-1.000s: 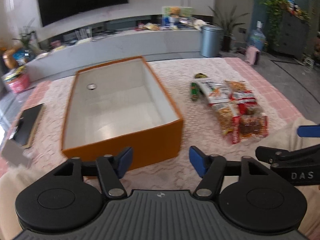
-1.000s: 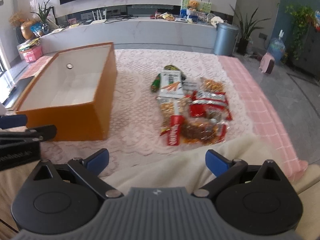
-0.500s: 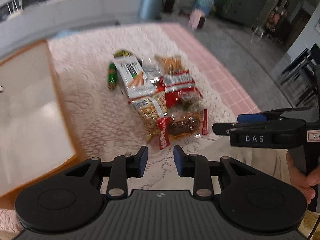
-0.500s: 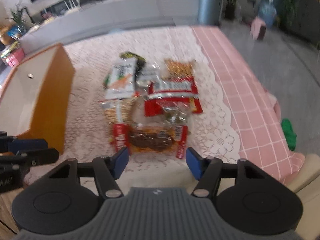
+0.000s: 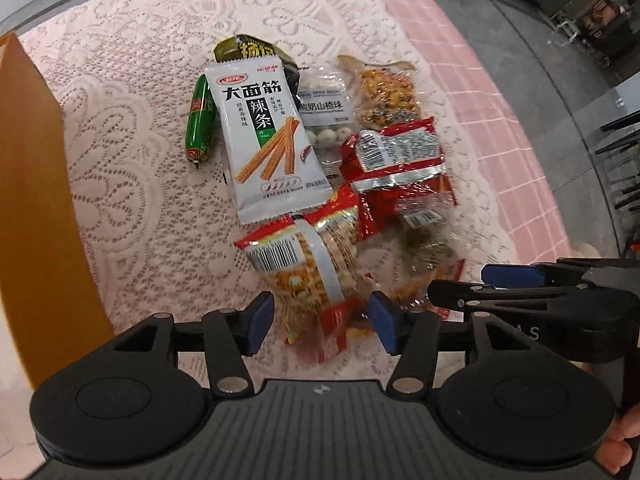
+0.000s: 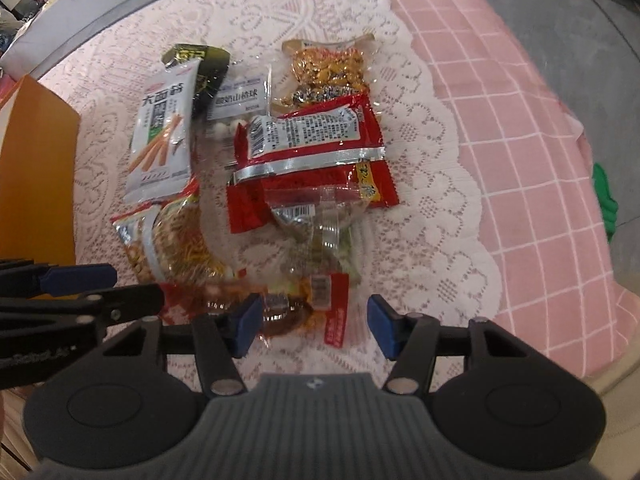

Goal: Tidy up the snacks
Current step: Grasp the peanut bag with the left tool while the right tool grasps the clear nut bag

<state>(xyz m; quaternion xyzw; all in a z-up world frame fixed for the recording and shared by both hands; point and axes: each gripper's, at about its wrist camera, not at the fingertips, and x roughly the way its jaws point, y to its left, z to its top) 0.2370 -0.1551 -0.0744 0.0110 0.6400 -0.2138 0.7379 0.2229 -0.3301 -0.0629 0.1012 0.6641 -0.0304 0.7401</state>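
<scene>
A pile of snack packets [image 5: 328, 168] lies on a lace tablecloth [image 5: 132, 200], beside an orange box [image 5: 36, 216]. The left gripper [image 5: 320, 320], jaws just reopened, straddles a peanut packet [image 5: 308, 272] without pinching. The right gripper [image 6: 312, 326], jaws just narrowed but still apart, hovers over a red-edged packet [image 6: 316, 308].

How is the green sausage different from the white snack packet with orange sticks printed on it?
The green sausage is a narrow round tube; the white snack packet is a broad flat pouch. The sausage lies alone on the lace cloth, beside the packet's left edge; the packet overlaps other snacks in the pile. The sausage's wrapper is mostly plain green with a red band; the packet carries large black characters. Both lie flat, lengthwise in the same direction.
</scene>
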